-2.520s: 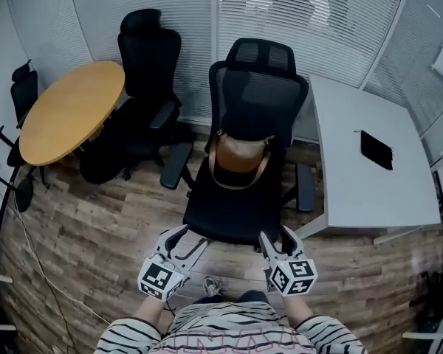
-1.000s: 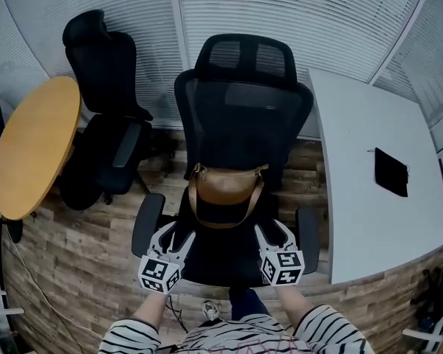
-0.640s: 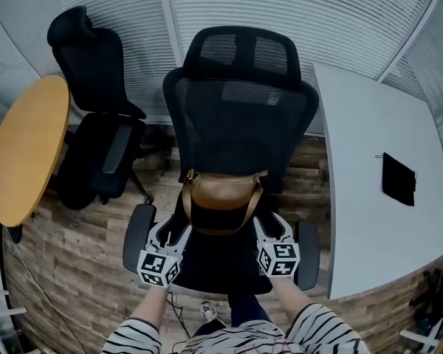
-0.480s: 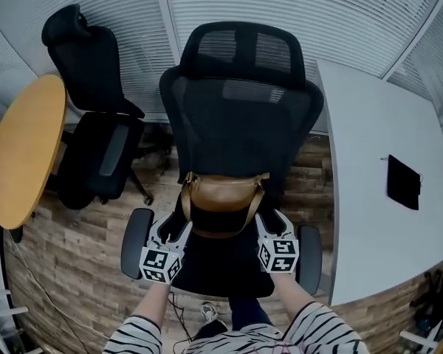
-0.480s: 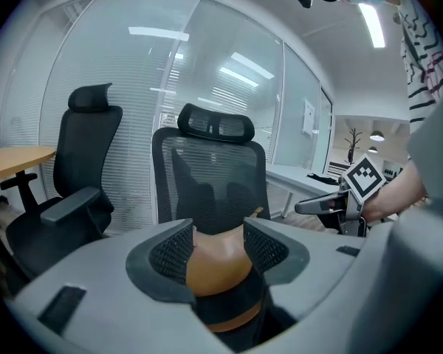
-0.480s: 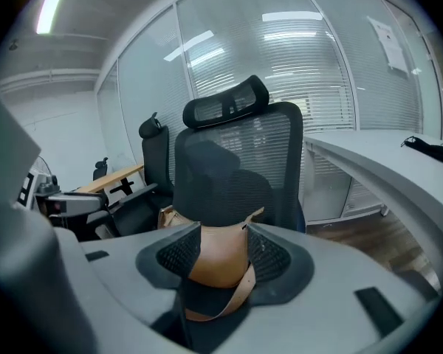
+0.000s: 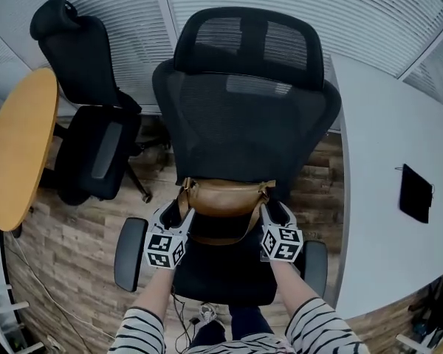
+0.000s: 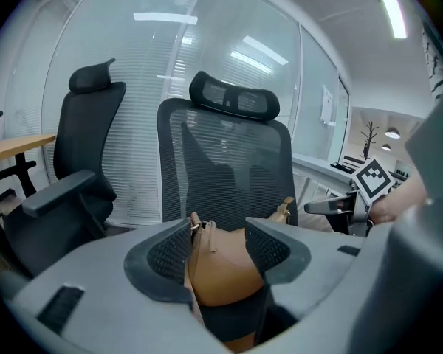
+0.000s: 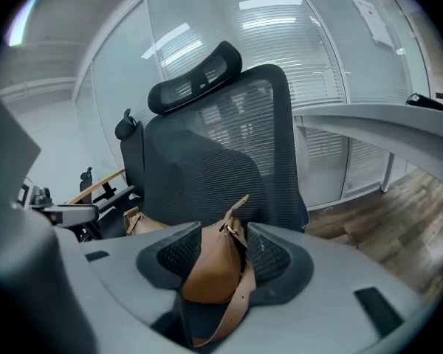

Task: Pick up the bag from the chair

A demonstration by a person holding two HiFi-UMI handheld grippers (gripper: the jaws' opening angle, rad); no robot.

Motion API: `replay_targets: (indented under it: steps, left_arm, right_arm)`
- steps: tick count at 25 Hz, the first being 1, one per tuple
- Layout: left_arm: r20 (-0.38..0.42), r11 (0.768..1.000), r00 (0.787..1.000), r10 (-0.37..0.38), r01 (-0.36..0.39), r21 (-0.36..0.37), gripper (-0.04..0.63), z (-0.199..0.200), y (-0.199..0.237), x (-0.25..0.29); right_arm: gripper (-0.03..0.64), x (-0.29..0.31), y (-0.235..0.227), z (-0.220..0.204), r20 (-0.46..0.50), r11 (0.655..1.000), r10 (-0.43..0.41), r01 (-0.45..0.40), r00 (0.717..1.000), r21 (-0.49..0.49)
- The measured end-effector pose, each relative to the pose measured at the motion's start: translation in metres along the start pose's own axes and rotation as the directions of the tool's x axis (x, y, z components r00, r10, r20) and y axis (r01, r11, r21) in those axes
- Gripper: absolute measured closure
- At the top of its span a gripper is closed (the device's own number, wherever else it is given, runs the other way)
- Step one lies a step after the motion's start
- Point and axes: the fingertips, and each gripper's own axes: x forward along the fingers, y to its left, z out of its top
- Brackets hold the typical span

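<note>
A tan leather bag (image 7: pixel 223 198) stands on the seat of a black mesh office chair (image 7: pixel 244 116), leaning against the backrest, and its strap (image 7: pixel 220 237) loops down onto the seat. My left gripper (image 7: pixel 179 214) is open, its jaws on either side of the bag's left end (image 8: pixel 223 280). My right gripper (image 7: pixel 275 212) is also open, and the bag's right end with its buckle (image 9: pixel 211 265) lies between its jaws. Neither pair of jaws has closed on the leather. Each gripper shows in the other's view: the right gripper (image 8: pixel 341 206) and the left gripper (image 9: pixel 59 214).
A second black chair (image 7: pixel 88 142) stands at the left beside a round wooden table (image 7: pixel 15 146). A white desk (image 7: pixel 387 161) with a flat black item (image 7: pixel 416 192) runs along the right. The chair's armrests (image 7: pixel 130 254) flank my hands. Blinds cover the wall behind.
I have stepped up to the chair. Both grippers have moved forward over the seat, from its front edge to the two ends of the bag.
</note>
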Motion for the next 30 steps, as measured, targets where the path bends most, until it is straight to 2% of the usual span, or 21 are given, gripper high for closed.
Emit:
replay_targets:
  steps: [8,14,20,30]
  left_arm:
    - [-0.032,0.998,0.999,0.040,-0.042,-0.042,0.379,-0.002,0.031,0.044]
    - [-0.071,0.997,0.997,0.014,-0.020,-0.073,0.350,-0.014,0.034,0.066]
    - [-0.090,0.990,0.996,-0.007,-0.006,-0.138,0.333,-0.024,0.038,0.080]
    - [-0.097,0.975,0.995,0.017,-0.038,-0.219,0.316,-0.033,0.043,0.101]
  right_arm:
    - [0.411,0.040,-0.005,0.001,-0.006,0.999,0.022,-0.022,1.000,0.030]
    - [0.410,0.064,-0.010,0.003,-0.017,0.999,0.027,-0.027,0.999,0.047]
    - [0.410,0.077,-0.013,-0.003,-0.030,0.995,0.044,-0.041,0.999,0.094]
    - [0.403,0.095,-0.006,-0.014,-0.041,0.979,0.129,-0.121,0.991,0.165]
